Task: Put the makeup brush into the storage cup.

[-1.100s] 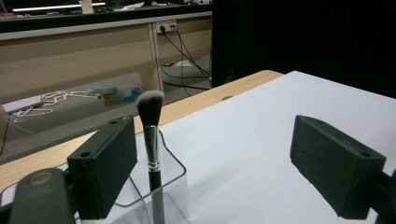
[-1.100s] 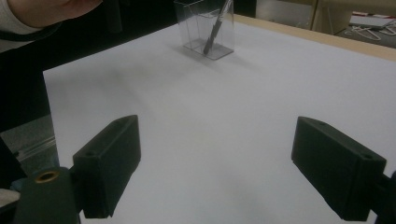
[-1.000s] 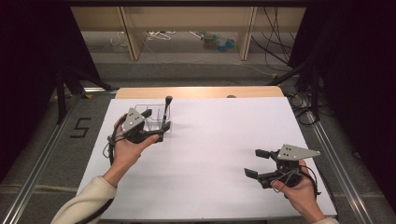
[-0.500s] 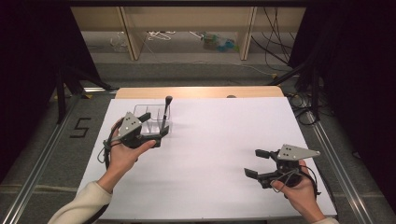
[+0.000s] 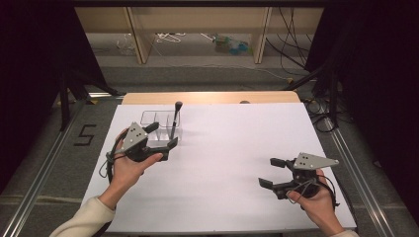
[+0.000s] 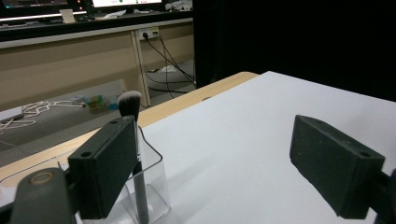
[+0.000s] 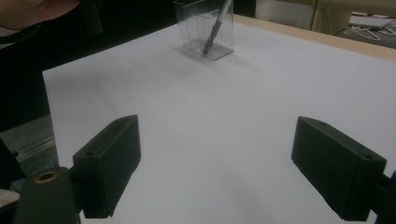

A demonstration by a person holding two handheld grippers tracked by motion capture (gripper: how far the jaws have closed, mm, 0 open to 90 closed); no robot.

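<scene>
Nearest the person, at the front right of the desk (image 5: 227,163), the right gripper (image 5: 271,173) hangs just over the white surface with its jaws wide apart and nothing between them; in the right gripper view both black pads (image 7: 109,163) frame bare white desk. It looks idle, well apart from the work.

Farther in, on the left side, the left gripper (image 5: 161,136) sits just beside the clear organizer (image 5: 160,123), jaws spread apart and gripping nothing. In the left gripper view 1 pad (image 6: 105,165) overlaps the clear box wall, but contact cannot be told.

Inside the right-hand compartment of the clear organizer stands the makeup brush (image 5: 175,118), handle down, bristle head up, leaning slightly against the wall. Other compartments look empty as far as visible.

Progress judgement: brush is seated in the organizer and neither gripper has it, so the placing step looks done. What is left seems to be only pulling the left gripper clear without knocking the light box. Nothing else loose lies on the desk to handle.

Beyond the desk's wooden far edge, cables and clutter on the floor (image 5: 207,54).
</scene>
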